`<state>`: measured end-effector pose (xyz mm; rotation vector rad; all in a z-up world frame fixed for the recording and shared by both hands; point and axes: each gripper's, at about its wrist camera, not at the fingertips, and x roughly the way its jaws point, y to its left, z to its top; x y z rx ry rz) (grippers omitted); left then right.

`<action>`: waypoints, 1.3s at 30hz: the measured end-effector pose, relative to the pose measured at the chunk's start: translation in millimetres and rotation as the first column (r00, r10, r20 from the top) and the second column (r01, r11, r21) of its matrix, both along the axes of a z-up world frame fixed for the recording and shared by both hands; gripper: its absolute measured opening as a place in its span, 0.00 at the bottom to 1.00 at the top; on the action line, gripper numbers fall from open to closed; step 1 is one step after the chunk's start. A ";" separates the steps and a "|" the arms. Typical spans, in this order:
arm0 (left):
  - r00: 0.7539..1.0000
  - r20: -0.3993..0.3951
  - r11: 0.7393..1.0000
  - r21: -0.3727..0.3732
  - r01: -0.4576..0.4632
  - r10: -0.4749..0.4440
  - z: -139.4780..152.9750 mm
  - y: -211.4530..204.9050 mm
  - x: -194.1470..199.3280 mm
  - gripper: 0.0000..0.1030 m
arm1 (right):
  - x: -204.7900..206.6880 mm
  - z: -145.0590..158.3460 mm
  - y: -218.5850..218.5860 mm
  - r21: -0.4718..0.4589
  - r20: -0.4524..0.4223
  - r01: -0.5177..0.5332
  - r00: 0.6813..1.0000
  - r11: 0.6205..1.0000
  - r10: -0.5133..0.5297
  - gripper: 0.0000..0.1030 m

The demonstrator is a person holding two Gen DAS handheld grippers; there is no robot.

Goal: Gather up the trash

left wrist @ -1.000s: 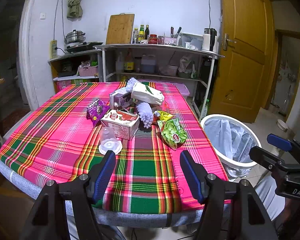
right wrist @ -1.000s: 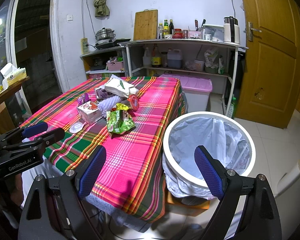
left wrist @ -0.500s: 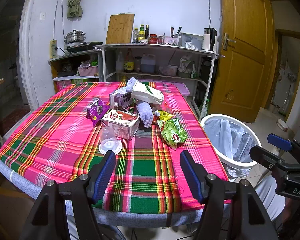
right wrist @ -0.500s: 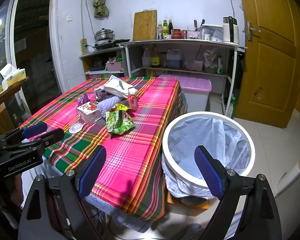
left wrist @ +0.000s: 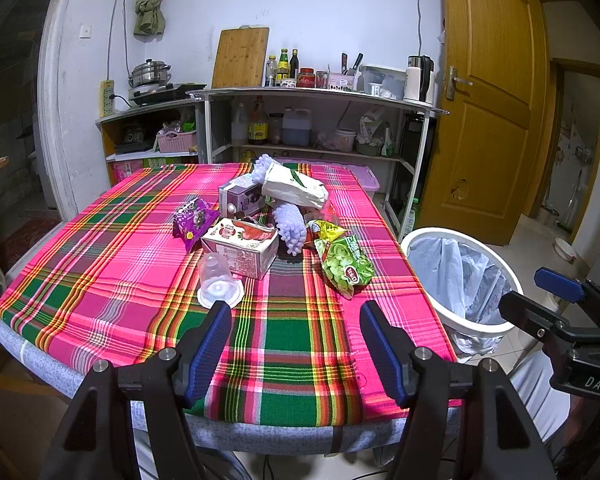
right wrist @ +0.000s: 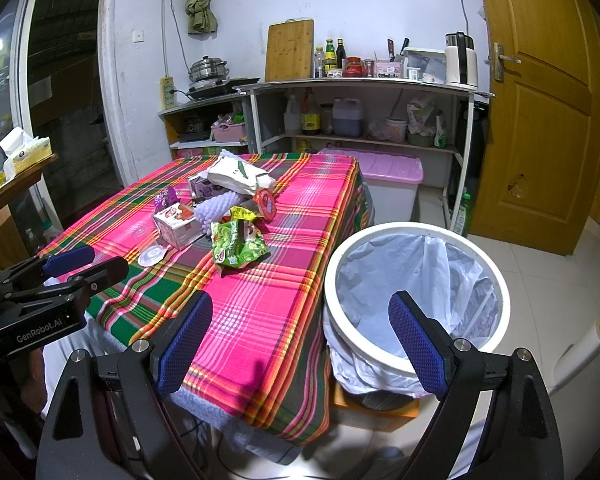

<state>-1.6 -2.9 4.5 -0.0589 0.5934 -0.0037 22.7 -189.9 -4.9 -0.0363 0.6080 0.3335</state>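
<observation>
Left gripper (left wrist: 295, 336), at the lower centre of its own view, stands wide with nothing between its blue pads, above the near edge of the plaid tablecloth (left wrist: 100, 264). Right gripper (right wrist: 300, 326), lower centre of its view, is likewise spread wide and empty, one finger over the cloth, the other over the rim of the white bin (right wrist: 416, 229) lined with a pale bag. Trash lies heaped at mid-table: a clear plastic cup (left wrist: 217, 280) on its side nearest the left gripper, touching a red-and-white carton (left wrist: 242, 252); a purple wrapper (left wrist: 192, 222) to its left; a purple carton (left wrist: 240, 198) and a white paper bag (left wrist: 294, 190) behind; a lilac foam sleeve (left wrist: 290, 226); a green snack packet (left wrist: 346, 266) toward the right. Nothing stands between the grippers and the heap. Legible writing: "DAS" on the right gripper's body at lower right of the left view, "GenRobot.AI" on the left gripper's body at lower left of the right view. Compared with the earlier frames, nothing has shifted; both grippers are unmoved.
</observation>
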 end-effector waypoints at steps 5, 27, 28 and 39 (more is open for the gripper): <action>1.000 -0.001 1.000 0.000 -0.001 0.001 0.2 -0.1 0.1 0.64 | -0.5 0.6 0.3 0.000 0.000 -0.001 1.000 1.000 0.001 0.88; 1.000 -0.017 0.998 -0.061 0.018 -0.019 -7.3 10.5 7.6 0.64 | 7.6 -7.0 4.4 0.028 -0.011 -0.038 0.999 0.999 0.038 0.88; 1.000 -0.022 0.997 -0.073 0.014 -0.015 -8.6 13.7 10.0 0.64 | 9.5 -7.6 5.8 0.029 -0.015 -0.044 0.999 0.999 0.044 0.88; 0.997 -0.043 0.997 -0.055 -0.063 0.060 -18.1 44.7 36.5 0.64 | 41.1 -15.7 35.6 -0.012 -0.048 -0.116 0.992 0.993 0.116 0.88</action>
